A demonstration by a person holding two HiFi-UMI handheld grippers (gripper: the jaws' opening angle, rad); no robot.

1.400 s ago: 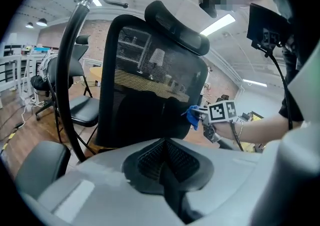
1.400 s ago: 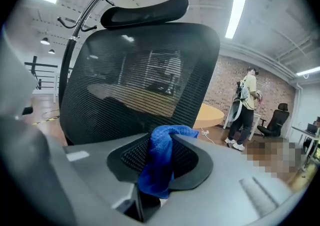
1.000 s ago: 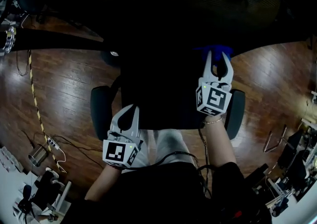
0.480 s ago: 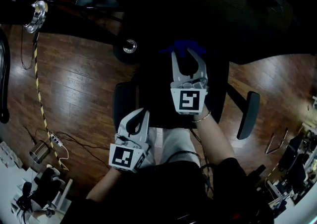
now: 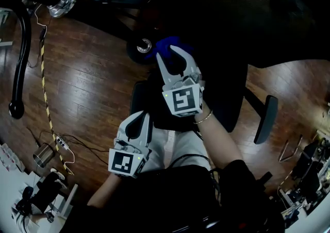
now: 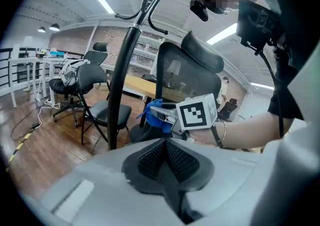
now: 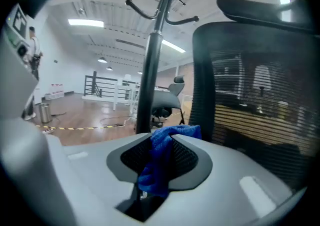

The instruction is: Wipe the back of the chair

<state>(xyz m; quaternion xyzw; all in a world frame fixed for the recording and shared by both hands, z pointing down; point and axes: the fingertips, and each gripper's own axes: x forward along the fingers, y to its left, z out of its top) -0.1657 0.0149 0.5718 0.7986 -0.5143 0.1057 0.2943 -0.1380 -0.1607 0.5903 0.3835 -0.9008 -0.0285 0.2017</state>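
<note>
Chair back: black mesh, upright, just right of the cloth; contact can't be made out.
Cloth: blue, bunched, at the back's left edge.
Right tool: clamped on the cloth.
Left tool: jaws together, empty, low by the person's lap.
Coat stand: beyond, on the wooden floor.

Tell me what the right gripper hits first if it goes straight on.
Likely the coat stand's pole, ahead of the blue cloth it grips; the chair's mesh back lies just right. Depth unclear.
</note>
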